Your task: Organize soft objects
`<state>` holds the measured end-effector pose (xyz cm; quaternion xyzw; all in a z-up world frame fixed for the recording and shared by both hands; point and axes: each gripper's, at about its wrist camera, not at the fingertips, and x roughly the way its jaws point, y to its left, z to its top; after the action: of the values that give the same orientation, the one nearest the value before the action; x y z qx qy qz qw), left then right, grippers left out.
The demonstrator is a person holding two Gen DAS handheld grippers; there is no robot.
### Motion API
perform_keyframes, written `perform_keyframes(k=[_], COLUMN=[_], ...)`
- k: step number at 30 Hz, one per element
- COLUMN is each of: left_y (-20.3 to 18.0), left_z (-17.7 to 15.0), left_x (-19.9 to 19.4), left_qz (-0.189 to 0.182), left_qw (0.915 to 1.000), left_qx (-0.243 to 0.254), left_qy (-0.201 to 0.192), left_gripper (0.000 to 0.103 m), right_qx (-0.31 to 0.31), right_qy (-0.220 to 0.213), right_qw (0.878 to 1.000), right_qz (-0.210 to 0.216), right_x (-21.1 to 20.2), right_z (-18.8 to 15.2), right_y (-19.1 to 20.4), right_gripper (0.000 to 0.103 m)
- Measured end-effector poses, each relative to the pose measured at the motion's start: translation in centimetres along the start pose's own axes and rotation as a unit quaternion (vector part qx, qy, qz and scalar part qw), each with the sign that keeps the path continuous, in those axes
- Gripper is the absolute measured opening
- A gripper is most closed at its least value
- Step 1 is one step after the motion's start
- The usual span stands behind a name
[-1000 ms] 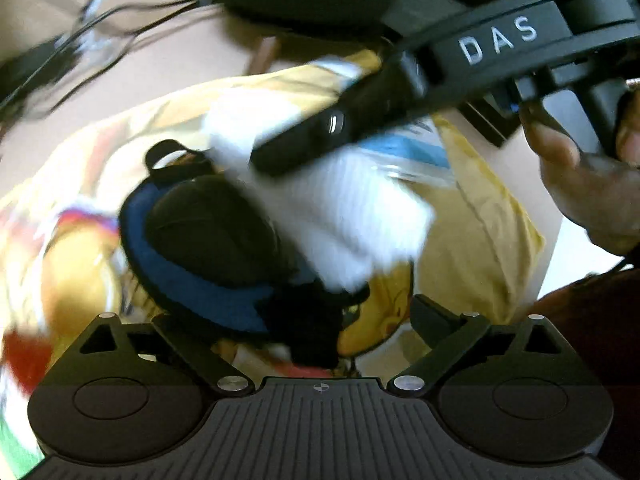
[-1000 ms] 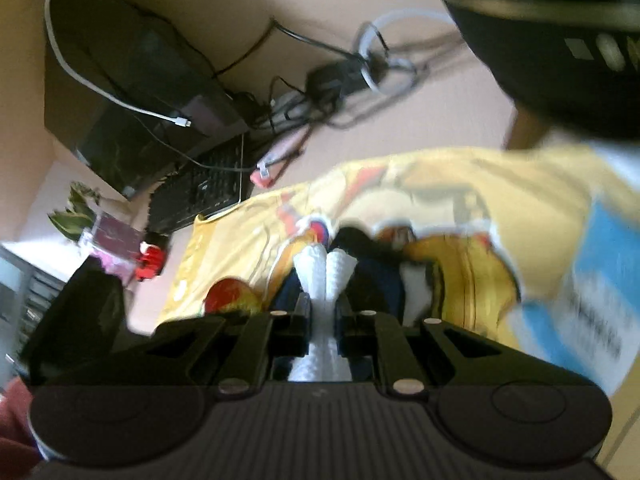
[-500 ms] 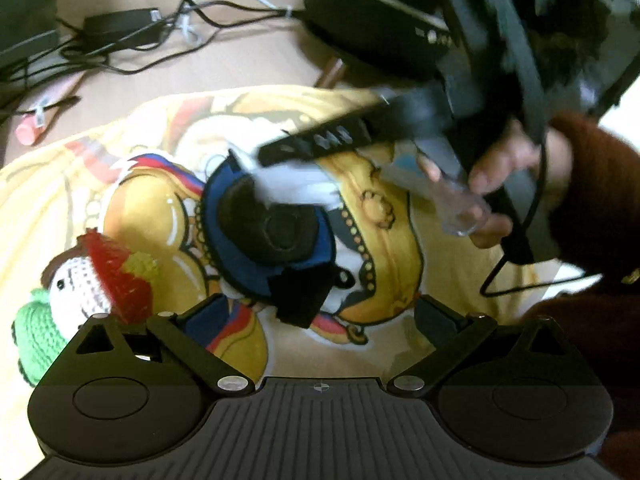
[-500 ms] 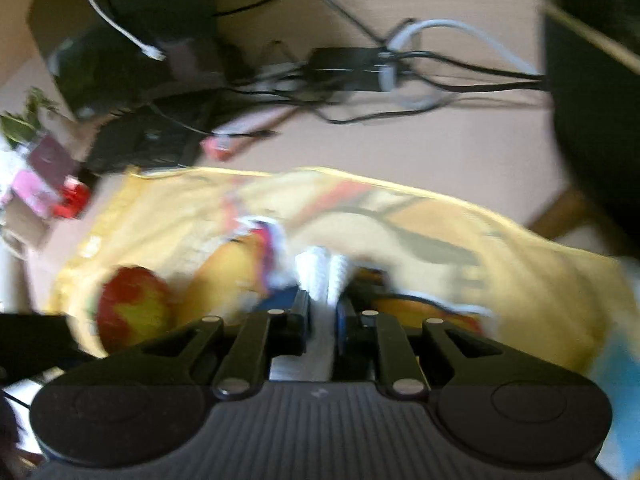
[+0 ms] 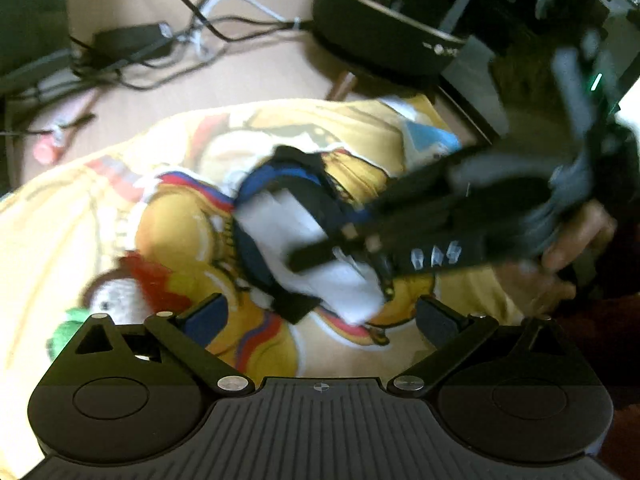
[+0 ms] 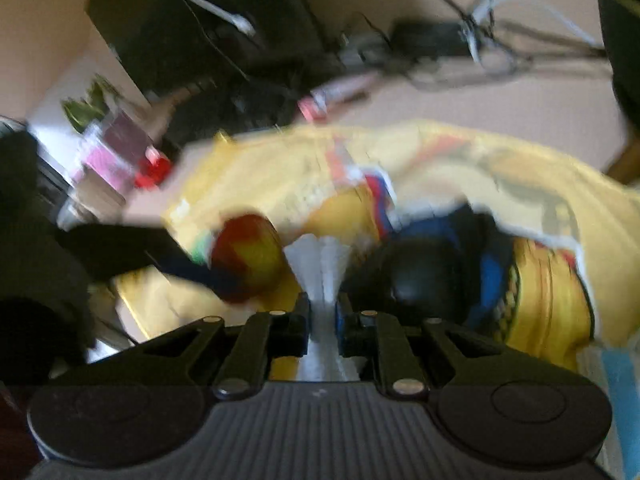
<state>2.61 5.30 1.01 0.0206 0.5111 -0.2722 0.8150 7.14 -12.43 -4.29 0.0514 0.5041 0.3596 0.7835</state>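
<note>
A yellow printed cloth (image 5: pixel 168 216) covers the desk. On it lies a blue and black padded piece (image 5: pixel 250 252), seen as a dark dome (image 6: pixel 420 276) in the right wrist view. My right gripper (image 6: pixel 322 308) is shut on a white ribbed cloth (image 6: pixel 324 260). In the left wrist view that gripper (image 5: pixel 312 254) reaches in from the right and holds the white cloth (image 5: pixel 288 224) over the padded piece. A crocheted doll with a red cap (image 5: pixel 136 288) (image 6: pixel 248 252) lies to the left. My left gripper (image 5: pixel 322 316) stands open and holds nothing, a little short of the padded piece.
Tangled cables and a power adapter (image 5: pixel 128 40) lie beyond the cloth, with a pink pen (image 5: pixel 50 148). A black round base (image 5: pixel 384 36) stands at the back right. A keyboard (image 6: pixel 224 108) and a small plant (image 6: pixel 86 104) sit at the far left. A hand (image 5: pixel 560 256) holds the right gripper.
My left gripper drew back and up, so the doll came into view. The right gripper swung lower and laid the white cloth across the padded piece.
</note>
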Motion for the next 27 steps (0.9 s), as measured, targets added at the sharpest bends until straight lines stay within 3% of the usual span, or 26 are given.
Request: perform_keyframes(k=[5, 9, 11, 13, 16, 19, 22, 27], left_y=[1.5, 2.1, 2.6, 3.4, 5.1, 7.1, 8.0, 8.5], left_z=[-1.1, -1.8, -2.2, -2.7, -3.3, -3.7, -3.9, -4.2], left_x=[-2.3, -4.7, -5.9, -6.2, -5.5, -4.3, -3.3, -1.2], left_qz=[0.026, 0.055, 0.065, 0.098, 0.143, 0.150, 0.148, 0.124], left_qw=[0.9981, 0.9934, 0.9912, 0.9884, 0.9829, 0.9819, 0.9855, 0.9921], left_qx=[-0.045, -0.073, -0.084, -0.095, -0.110, -0.113, -0.080, -0.015], left_qy=[-0.034, -0.069, -0.079, -0.066, -0.038, -0.026, -0.021, 0.008], left_gripper=[0.102, 0.102, 0.102, 0.103, 0.103, 0.103, 0.103, 0.103], right_qx=[0.036, 0.013, 0.012, 0.012, 0.013, 0.017, 0.027, 0.022], right_qy=[0.003, -0.013, -0.022, -0.032, -0.055, -0.070, -0.066, -0.037], right_qw=[0.999, 0.994, 0.994, 0.995, 0.998, 0.997, 0.996, 0.998], right_qz=[-0.041, -0.108, -0.102, -0.091, -0.029, 0.031, 0.057, 0.052], right_x=[-1.5, -2.7, -3.1, -3.4, -3.2, -2.0, 0.2, 4.6], right_z=[-1.7, -2.1, -1.7, -1.2, 0.8, 3.1, 4.7, 5.3], right_y=[-2.5, -3.0, -2.7, -2.4, -0.7, 2.0, 4.6, 8.0], right_gripper=[0.015, 0.015, 0.015, 0.015, 0.015, 0.015, 0.015, 0.015])
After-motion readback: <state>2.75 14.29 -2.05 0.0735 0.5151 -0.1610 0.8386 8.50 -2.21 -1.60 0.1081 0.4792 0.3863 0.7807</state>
